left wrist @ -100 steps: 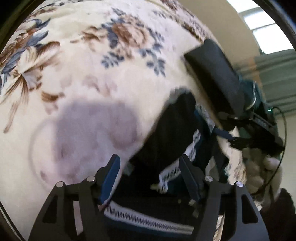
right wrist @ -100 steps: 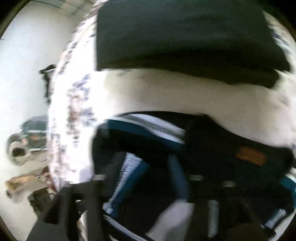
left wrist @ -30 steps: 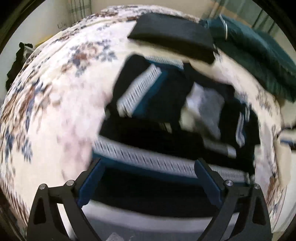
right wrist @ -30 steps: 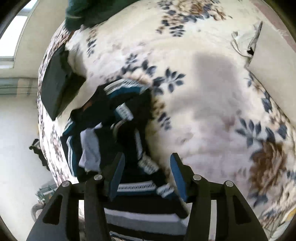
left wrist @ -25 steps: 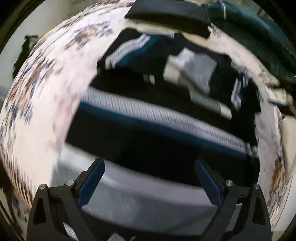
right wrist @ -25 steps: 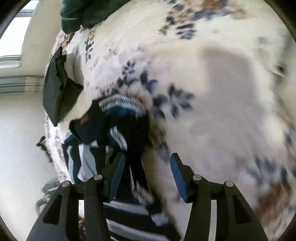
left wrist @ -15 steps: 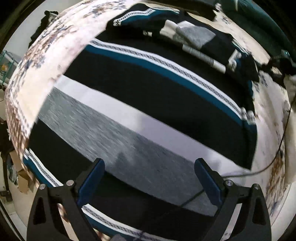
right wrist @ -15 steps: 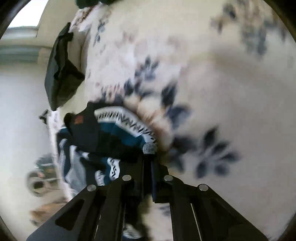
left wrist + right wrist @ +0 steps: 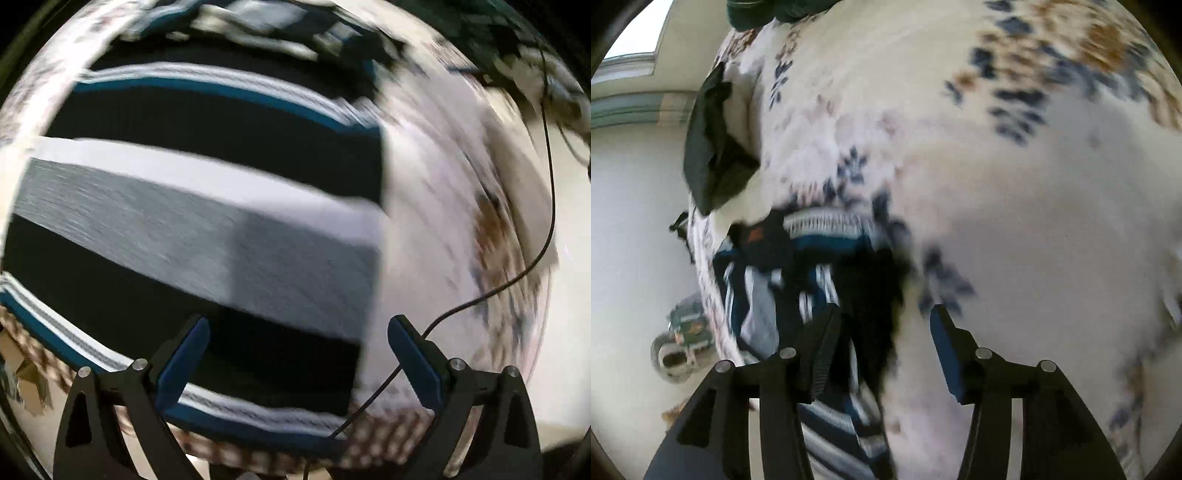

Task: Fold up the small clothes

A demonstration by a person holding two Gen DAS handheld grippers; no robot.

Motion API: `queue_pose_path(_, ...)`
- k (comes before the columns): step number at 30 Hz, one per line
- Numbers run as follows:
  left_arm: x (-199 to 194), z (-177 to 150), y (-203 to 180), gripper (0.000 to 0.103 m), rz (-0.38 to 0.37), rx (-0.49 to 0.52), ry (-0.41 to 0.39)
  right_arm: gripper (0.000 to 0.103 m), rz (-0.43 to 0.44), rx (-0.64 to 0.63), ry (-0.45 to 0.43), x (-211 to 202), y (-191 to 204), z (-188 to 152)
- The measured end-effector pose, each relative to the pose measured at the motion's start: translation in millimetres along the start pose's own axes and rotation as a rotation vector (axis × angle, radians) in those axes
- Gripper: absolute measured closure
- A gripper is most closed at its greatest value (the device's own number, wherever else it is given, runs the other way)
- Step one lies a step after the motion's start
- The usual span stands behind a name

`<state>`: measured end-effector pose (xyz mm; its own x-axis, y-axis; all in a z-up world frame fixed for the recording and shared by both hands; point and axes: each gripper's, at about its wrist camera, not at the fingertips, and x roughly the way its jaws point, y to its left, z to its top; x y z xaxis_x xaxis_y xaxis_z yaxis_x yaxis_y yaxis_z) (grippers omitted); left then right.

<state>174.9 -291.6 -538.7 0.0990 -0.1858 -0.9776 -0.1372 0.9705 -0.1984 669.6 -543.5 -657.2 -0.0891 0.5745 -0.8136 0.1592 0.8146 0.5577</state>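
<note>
My left tongs gape over the striped sweater (flat on the floral blanket); my right tongs, just reopened, hold nothing.

The sweater is lying spread on the bedspread, its edge reaching the bed's near side. A folded garment is lying beyond it, near the bed's far edge, and a cable is trailing across the bedspread beside the sweater.
</note>
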Motion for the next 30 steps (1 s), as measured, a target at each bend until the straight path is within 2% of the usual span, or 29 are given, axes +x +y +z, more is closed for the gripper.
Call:
queue_pose_path(4,36.2,-15.5,-35.1,0.005,-0.022,0.068,0.054,0.050,0.026,0.030,0.057,1.9,-26.1,-20.1)
queue_pose_path(6,59.0,-23.3,-49.5,0.042,-0.017,0.114,0.062,0.050,0.066,0.048,0.035,11.4,-32.0,-12.6)
queue_pose_path(7,64.9,-23.9,-52.9,0.075,0.011,0.126,0.066,0.050,0.108,0.060,0.022,18.2,-33.0,-4.9)
queue_pose_path(8,68.1,-24.5,-55.1,0.086,0.055,0.139,0.047,0.050,0.132,0.067,0.015,23.5,-31.7,-0.3)
queue_pose_path(10,62.6,-24.3,-53.5,0.101,0.049,0.141,0.001,0.050,0.182,0.097,-0.011,40.1,-28.0,15.5)
queue_pose_path(11,57.6,-25.0,-53.7,0.101,0.036,0.151,-0.014,0.050,0.222,0.114,-0.007,54.3,-25.5,25.3)
queue_pose_path(13,50.1,-30.1,-57.2,0.101,0.035,0.200,-0.031,0.050,0.233,0.140,0.011,75.2,-20.8,33.8)
queue_pose_path(14,47.4,-34.2,-61.2,0.101,0.036,0.231,-0.037,0.062,0.211,0.124,0.006,84.6,-14.1,35.6)
queue_pose_path(15,47.0,-37.7,-64.3,0.101,0.041,0.245,-0.037,0.082,0.193,0.087,0.015,92.5,-4.2,35.6)
queue_pose_path(16,46.7,-40.4,-65.8,0.101,0.038,0.250,-0.036,0.093,0.165,0.060,0.012,94.4,2.5,34.7)
queue_pose_path(18,47.8,-42.0,-62.4,0.101,0.023,0.231,-0.027,0.094,0.058,-0.006,-0.069,80.7,18.8,33.1)
queue_pose_path(20,49.3,-41.5,-59.6,0.101,0.011,0.212,-0.022,0.095,0.008,-0.006,-0.114,65.0,16.7,37.9)
queue_pose_path(22,51.2,-38.9,-53.1,0.101,-0.002,0.199,-0.017,0.095,-0.032,0.023,-0.119,65.7,7.8,42.3)
queue_pose_path(25,54.3,-33.0,-43.8,0.099,-0.024,0.140,0.005,0.092,-0.045,0.054,-0.036,82.3,4.2,45.2)
queue_pose_path(27,47.6,-27.7,-33.4,0.099,-0.031,0.056,0.027,0.077,-0.044,0.065,-0.034,71.3,10.5,43.1)
queue_pose_path(28,44.4,-26.9,-29.2,0.097,-0.031,0.031,0.033,0.063,-0.052,0.059,-0.052,61.5,15.2,38.1)
queue_pose_path(29,38.9,-25.2,-24.3,0.094,-0.020,0.006,0.032,0.058,-0.050,0.046,-0.081,51.2,20.2,31.8)
queue_pose_path(30,30.3,-22.1,-18.6,0.089,-0.009,-0.018,0.016,0.058,-0.030,0.022,-0.109,40.0,27.3,22.8)
